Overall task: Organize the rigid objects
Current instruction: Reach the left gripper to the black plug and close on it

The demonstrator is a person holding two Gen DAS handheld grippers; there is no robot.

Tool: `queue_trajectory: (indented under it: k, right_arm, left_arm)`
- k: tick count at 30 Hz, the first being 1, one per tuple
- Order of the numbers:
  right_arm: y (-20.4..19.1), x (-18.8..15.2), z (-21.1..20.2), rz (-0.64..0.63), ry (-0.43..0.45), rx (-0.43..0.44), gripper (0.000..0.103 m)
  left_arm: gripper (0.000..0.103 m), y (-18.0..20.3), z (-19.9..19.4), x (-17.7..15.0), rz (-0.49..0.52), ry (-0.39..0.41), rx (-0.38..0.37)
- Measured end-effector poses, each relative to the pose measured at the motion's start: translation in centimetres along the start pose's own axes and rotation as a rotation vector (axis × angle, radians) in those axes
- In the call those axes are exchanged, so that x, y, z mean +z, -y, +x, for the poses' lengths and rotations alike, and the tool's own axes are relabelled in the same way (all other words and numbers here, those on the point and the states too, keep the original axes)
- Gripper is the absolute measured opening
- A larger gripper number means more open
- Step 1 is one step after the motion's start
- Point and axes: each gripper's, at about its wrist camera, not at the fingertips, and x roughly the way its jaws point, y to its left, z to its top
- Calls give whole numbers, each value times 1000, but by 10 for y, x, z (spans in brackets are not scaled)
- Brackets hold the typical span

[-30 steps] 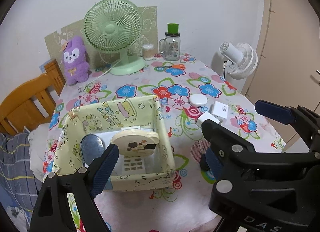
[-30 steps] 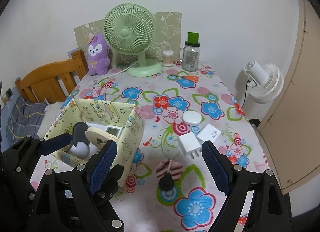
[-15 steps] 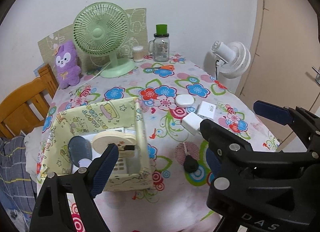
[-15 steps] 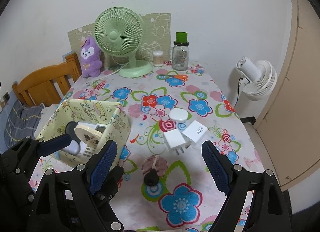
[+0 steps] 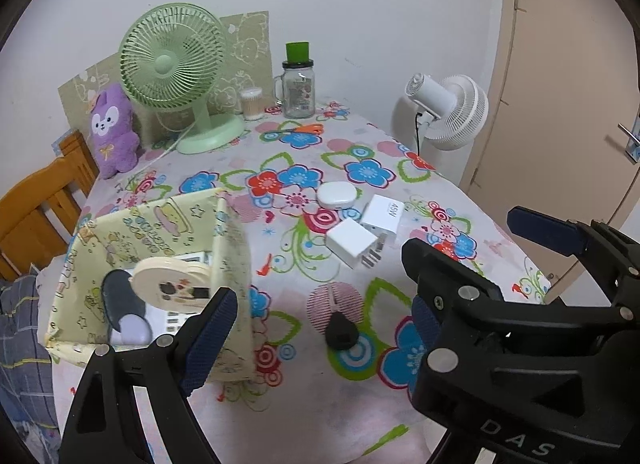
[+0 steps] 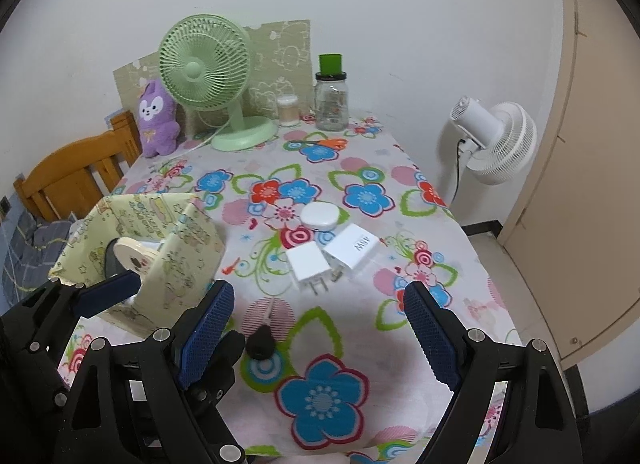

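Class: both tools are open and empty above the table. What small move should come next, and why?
Probably lower the right tool onto the small black object nearest it. It lies loose on the tablecloth, outside the yellow box, with the tool open and empty.

I am in a home, in what looks like a bedroom or a small living room. The surface (image 6: 360, 168) before me wears a cloth printed with bright flowers, which no shop or lab would use. At its far edge stand a green desk fan (image 6: 208, 76), a purple plush toy (image 6: 157, 120) and a glass jar with a green lid (image 6: 331, 96), against a plain white wall. A wooden chair (image 6: 76, 172) stands at the left, with a checked blanket (image 5: 18, 328) below it. A white floor fan (image 6: 496, 136) stands by a beige door (image 5: 568, 104) with a metal handle. Phone chargers (image 6: 332, 256) lie on the cloth beside a cartoon-printed box (image 5: 156, 232)
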Motion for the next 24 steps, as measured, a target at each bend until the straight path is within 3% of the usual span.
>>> queue_trajectory:
  k: [24]
  right_arm:
    - [40, -31, 35, 17, -54, -51, 89]
  left_arm:
    - [90, 35, 46, -21, -10, -44, -58]
